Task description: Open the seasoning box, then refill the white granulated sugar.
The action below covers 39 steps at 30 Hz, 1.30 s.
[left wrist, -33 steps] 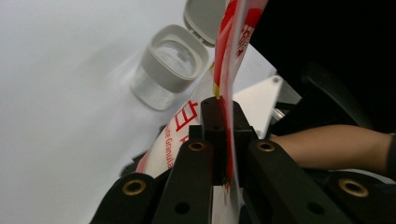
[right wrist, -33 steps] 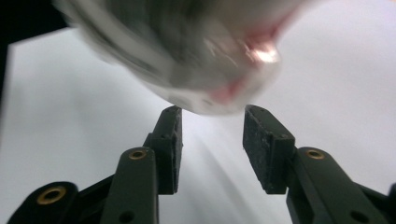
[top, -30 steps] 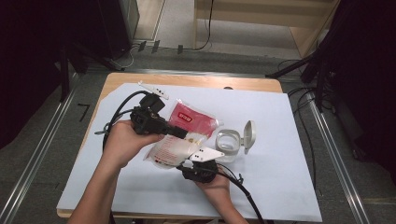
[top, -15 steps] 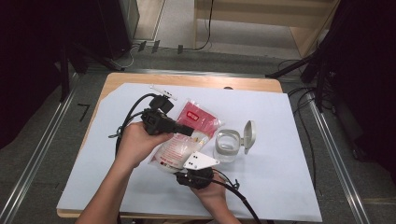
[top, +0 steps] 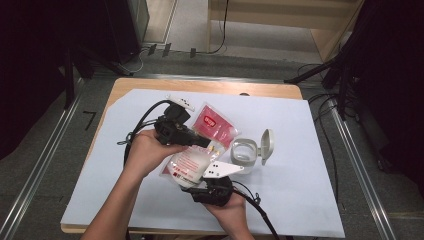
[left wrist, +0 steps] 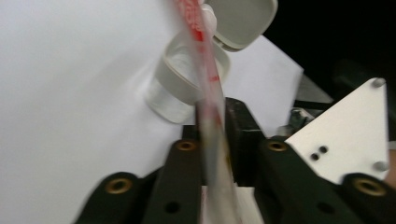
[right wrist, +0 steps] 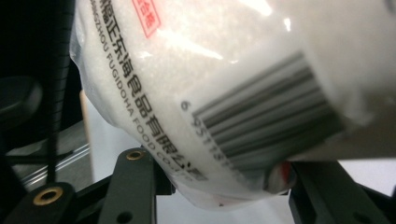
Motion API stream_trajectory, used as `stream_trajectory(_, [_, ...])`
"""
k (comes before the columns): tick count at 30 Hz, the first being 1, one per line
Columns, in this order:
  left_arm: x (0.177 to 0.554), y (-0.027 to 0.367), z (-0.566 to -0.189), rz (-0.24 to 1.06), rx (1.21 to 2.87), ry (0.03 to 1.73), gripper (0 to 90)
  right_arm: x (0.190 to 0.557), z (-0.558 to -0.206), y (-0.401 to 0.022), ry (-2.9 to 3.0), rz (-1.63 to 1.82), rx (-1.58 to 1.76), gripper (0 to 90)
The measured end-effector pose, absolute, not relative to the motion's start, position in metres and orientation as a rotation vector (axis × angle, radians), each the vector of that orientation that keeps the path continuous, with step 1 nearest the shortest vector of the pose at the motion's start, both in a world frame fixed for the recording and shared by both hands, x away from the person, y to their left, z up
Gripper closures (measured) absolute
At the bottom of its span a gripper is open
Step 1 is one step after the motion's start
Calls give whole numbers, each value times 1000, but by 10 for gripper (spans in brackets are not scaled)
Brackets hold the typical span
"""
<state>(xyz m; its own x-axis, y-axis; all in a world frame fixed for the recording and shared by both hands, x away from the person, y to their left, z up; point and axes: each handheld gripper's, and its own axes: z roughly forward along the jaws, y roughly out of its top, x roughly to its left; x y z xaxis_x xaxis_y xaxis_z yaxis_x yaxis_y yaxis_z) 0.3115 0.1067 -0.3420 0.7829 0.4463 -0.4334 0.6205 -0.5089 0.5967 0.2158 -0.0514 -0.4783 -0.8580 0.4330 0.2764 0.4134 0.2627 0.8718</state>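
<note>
- Dim room, white sheet [top: 300, 145] over a wood table.
- Bag [top: 192, 162] of white grains held up just left of the jar [top: 244, 151], whose lid is flipped open.
- Left gripper [top: 200, 141] pinched shut on the bag's thin top edge; right gripper [top: 202, 182] clamps its fat lower end.
- Risk: the thin edge may slip or tear, so grains could miss the jar.
- Hard to tell: whether the bag is open, and the right jaw tips under it.
</note>
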Motion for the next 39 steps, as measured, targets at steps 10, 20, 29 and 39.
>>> stream_trajectory(10, [320, 84, -342, -384, 2214, 878, 872, 216, -477, -48, 2462, 1706, 903, 524])
stream_trajectory(20, [319, 77, -342, -392, 2209, 899, 865, 214, -473, -45, 2449, 1728, 991, 485])
stream_trajectory(29, [317, 77, -342, -378, 2220, 899, 782, 211, -472, -46, 2425, 1795, 1025, 610])
stream_trajectory(39, [308, 77, -336, -349, 2237, 878, 699, 207, -470, -51, 2359, 1903, 1085, 614])
